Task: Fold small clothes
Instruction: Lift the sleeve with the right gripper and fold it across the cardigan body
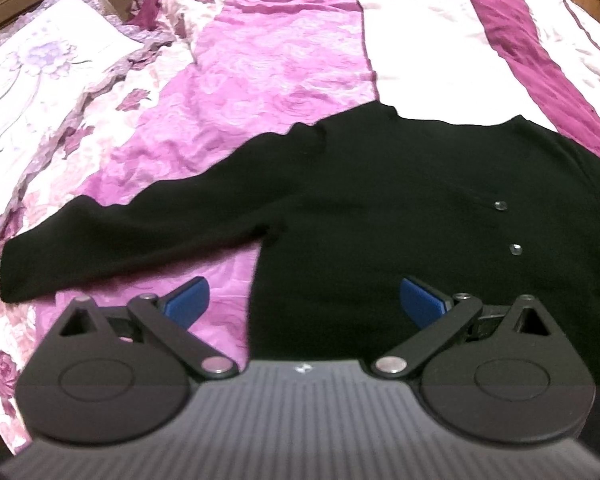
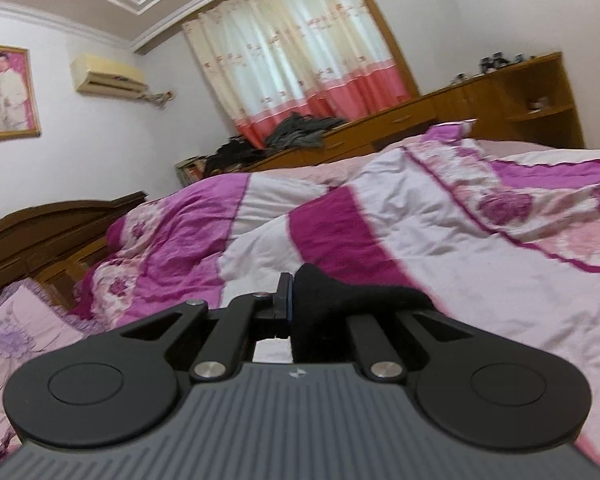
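1. Black cardigan (image 1: 400, 184) lies flat on the bed quilt (image 1: 260, 60); right claw (image 2: 290, 300) clamps a fold of it.
2. Left claw (image 1: 304, 300) gapes empty above the hem.
3. Carry the pinched part across level, keeping it taut.

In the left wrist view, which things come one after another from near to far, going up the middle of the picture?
left gripper → black cardigan → pink and white quilt

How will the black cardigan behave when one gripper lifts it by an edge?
The black cardigan probably sags; its cloth lies limp on the quilt. The free sleeve would likely trail. The pinch in the right gripper bunches up, so it seems soft.
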### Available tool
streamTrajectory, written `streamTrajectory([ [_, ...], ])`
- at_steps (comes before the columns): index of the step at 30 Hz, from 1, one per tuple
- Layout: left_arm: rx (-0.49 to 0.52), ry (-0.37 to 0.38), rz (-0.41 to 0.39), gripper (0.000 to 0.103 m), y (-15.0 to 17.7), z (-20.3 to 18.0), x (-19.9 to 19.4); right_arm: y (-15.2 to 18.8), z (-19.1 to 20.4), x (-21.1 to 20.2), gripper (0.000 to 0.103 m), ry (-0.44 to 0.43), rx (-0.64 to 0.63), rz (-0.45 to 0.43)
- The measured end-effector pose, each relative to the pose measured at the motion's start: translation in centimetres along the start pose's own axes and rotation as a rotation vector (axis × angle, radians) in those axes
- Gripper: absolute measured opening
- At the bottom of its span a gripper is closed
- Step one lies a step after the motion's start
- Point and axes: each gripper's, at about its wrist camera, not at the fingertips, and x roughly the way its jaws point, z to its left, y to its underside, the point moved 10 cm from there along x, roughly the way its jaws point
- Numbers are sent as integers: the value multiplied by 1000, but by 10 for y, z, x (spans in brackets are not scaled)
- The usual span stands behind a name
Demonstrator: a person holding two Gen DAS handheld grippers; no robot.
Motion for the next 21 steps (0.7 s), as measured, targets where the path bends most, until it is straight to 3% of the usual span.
streamTrajectory([
  [8,-56,5,-15,103,-1,28,3,50,72,29,4,-90,-7,75],
  [15,-34,-26,-39,103,-1,44,6,126,111,55,4,-120,-43,194],
  [21,-31,-19,-47,103,1,47,13,202,117,93,4,-120,-65,345],
])
